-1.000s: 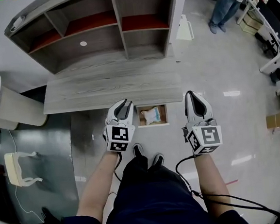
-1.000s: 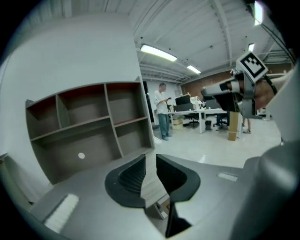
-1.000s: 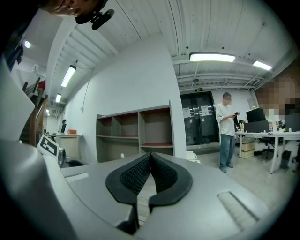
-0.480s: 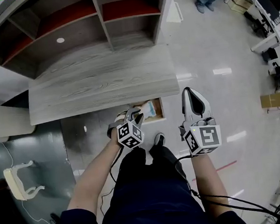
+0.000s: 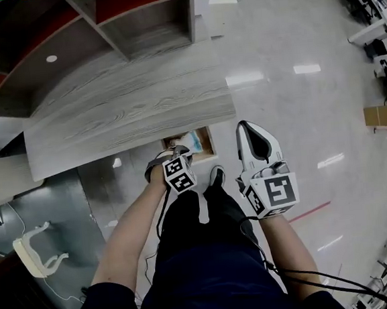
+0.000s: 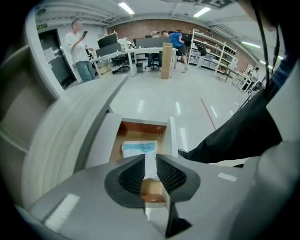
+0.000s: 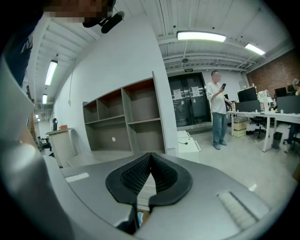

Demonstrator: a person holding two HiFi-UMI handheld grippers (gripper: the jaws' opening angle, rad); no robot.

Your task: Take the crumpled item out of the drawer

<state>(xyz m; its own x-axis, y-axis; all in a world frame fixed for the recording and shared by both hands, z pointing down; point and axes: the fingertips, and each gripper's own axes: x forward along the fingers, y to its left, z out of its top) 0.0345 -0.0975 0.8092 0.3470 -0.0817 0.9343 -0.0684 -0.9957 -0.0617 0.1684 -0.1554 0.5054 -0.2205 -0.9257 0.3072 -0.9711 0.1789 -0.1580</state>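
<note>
At the desk (image 5: pixel 129 112) front, we held the left gripper (image 6: pixel 150 161) over the open drawer (image 6: pixel 171 136).

We saw the drawer pulled out toward our feet, with the crumpled item (image 6: pixel 138 149), white with some blue, lying untouched on its wooden bottom. The left jaws hung just above it, only a little apart, with nothing between them. Our right gripper (image 7: pixel 151 157) was off to the side, jaws pressed together and empty. We judged the narrow gap the main risk: it could shove the item flat instead of catching it, so the jaws wanted widening first. The drawer's walls stood near on both sides and the desk edge was close, so a straight lift toward the bare floor (image 5: pixel 276 96) looked the freest way out.
</note>
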